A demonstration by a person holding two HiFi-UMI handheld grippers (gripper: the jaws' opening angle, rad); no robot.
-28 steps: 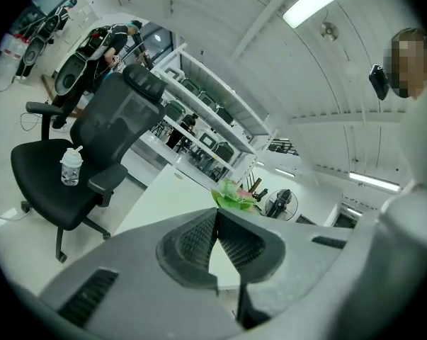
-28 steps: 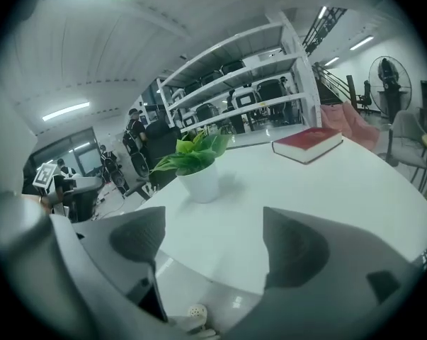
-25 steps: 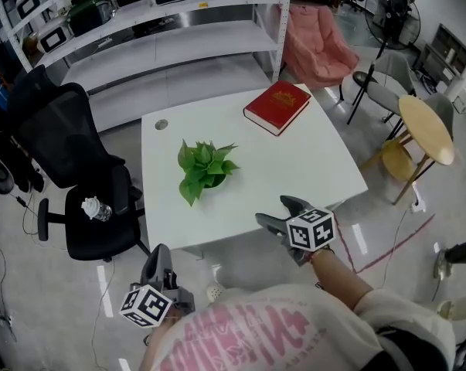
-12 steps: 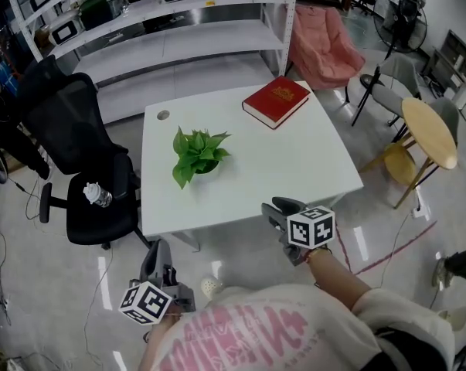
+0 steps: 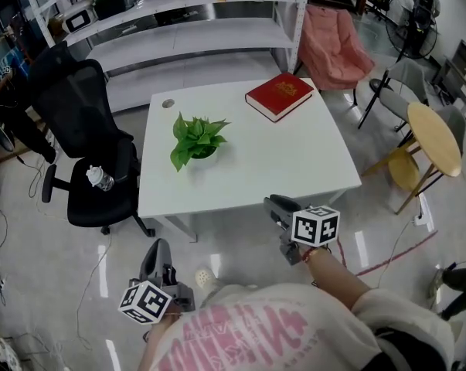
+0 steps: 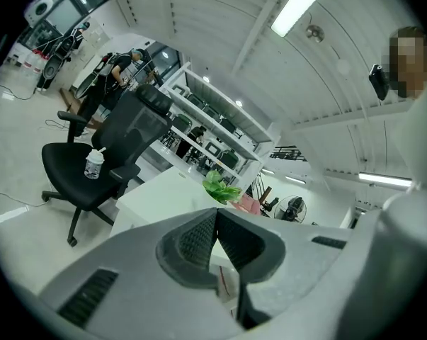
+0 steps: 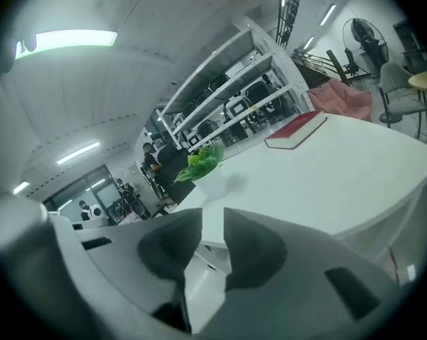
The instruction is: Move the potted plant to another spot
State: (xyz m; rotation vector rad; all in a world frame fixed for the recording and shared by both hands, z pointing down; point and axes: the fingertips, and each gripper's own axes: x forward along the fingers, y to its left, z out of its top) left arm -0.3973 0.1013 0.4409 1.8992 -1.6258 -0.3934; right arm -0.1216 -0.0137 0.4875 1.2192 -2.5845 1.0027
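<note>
The potted plant (image 5: 194, 139), green leaves in a white pot, stands left of centre on the white table (image 5: 294, 161); it also shows in the left gripper view (image 6: 220, 187) and the right gripper view (image 7: 199, 163). My right gripper (image 5: 274, 202) (image 7: 212, 218) hangs just off the table's near edge, well short of the plant. Its jaws have just been closing; a narrow gap remains with nothing in it. My left gripper (image 5: 158, 247) (image 6: 215, 211) is low over the floor, left of the table, its jaw tips together and empty.
A red book (image 5: 279, 96) lies at the table's far right corner. A black office chair (image 5: 93, 161) with a plastic bottle (image 5: 100, 178) on its seat stands left of the table. White shelving (image 5: 178, 14) is behind; a pink armchair (image 5: 337, 49) and a round wooden table (image 5: 433, 130) are right.
The right gripper's jaws went from wide apart to nearly together. Both grippers drew back from the table, the right one leaving its edge. The plant stayed put.
</note>
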